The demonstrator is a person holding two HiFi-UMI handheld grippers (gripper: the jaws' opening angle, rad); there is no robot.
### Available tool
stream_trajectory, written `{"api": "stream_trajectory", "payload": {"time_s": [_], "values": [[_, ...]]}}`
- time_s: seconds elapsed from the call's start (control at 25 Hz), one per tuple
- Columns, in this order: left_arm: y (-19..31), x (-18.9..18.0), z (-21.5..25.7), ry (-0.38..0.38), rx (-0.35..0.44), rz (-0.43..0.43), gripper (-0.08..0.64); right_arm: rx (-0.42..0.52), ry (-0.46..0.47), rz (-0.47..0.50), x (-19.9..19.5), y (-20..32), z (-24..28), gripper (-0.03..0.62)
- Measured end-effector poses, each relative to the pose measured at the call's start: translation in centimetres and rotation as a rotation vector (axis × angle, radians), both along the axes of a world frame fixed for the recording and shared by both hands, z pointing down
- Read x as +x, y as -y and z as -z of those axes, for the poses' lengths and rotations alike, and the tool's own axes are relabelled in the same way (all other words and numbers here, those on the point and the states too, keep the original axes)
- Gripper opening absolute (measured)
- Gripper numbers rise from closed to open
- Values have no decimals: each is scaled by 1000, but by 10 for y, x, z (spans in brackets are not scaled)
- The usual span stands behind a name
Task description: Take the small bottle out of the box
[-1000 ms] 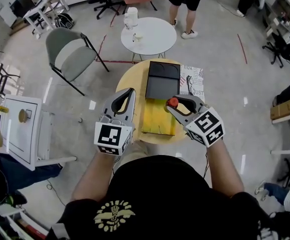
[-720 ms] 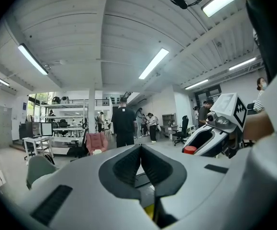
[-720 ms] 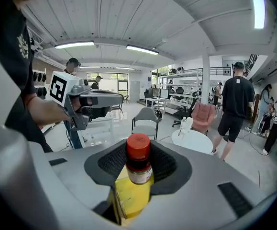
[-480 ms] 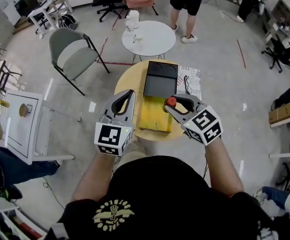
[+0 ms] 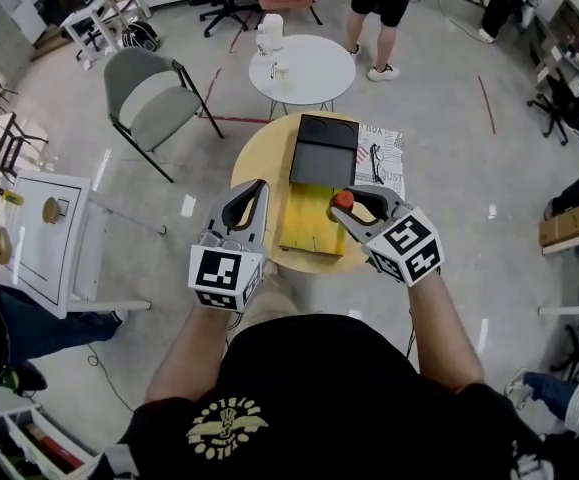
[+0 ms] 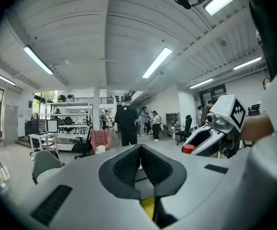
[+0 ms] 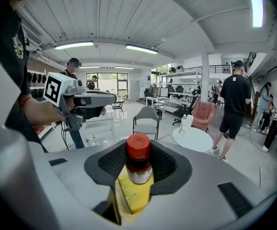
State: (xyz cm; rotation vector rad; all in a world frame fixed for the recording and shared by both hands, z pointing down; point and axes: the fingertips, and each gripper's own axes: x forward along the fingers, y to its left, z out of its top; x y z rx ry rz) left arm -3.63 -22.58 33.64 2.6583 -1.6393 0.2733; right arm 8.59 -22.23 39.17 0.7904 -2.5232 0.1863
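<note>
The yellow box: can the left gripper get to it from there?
Probably yes. The left gripper, jaws shut and empty, hovers right beside the yellow box with nothing between them. The right gripper holds the small bottle over the box's other side.

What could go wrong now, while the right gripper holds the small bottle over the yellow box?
1. The right gripper seems to grip the small bottle only near its red cap, at the jaw tips. It may slip and drop into the yellow box or onto the floor.
2. The round table is small and the box takes up most of it. A bottle set down near the rim could roll off.
</note>
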Motion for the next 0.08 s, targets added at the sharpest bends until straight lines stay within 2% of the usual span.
{"api": "stream_trajectory", "payload": {"time_s": [0.08], "values": [[2,1,-1,-1,-6,-1,17,-4,0,0,1,1,0,155]]}}
